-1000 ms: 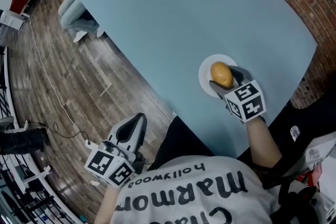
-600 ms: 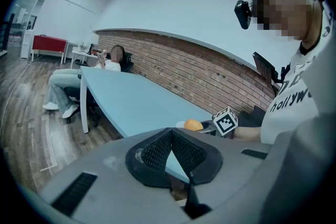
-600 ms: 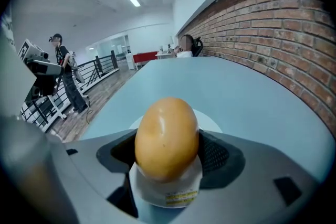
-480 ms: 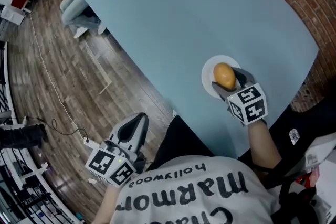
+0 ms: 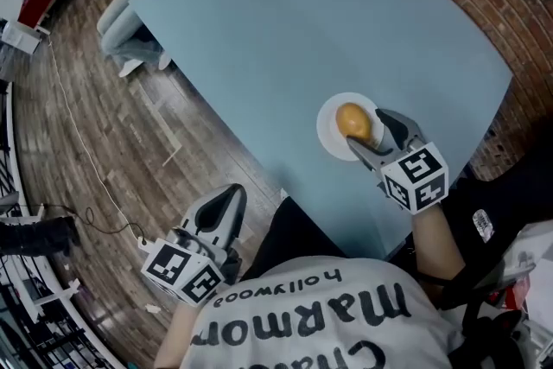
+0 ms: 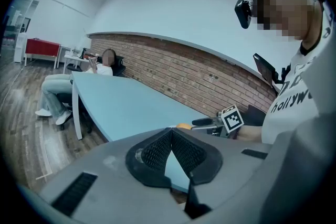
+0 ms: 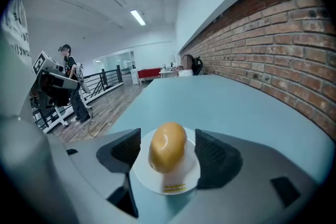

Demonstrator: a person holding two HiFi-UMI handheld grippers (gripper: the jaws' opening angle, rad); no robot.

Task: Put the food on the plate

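Right gripper view: the right gripper point(image 7: 168, 148) looks along a pale blue desk point(image 7: 226, 107) that runs beside a brick wall point(image 7: 273, 34). Its two dark fingers point(image 7: 212, 157) stand apart, one on each side of the food point(image 7: 167, 145) — a smooth, yellow-brown lump, potato-like (I cannot say exactly what it is). A sliver of white shows between the food and each finger, so I read neither as touching it. The food stands on a small round white plate point(image 7: 188, 177), about at its middle and leaning slightly to one side.

Head view: the plate lies near the desk's near edge, with the food on it and the right gripper just beside it. The left gripper point(image 5: 220, 207) is well apart from all this, held off the desk and over the wooden floor point(image 5: 112, 143). In the left gripper view its fingers meet at the tips, with nothing between them.

I judge the task nearly finished — the food is on the plate and seems to rest there unheld. I see no other food on the desk. What is left, as I judge it, is to draw the right gripper back without nudging the food.
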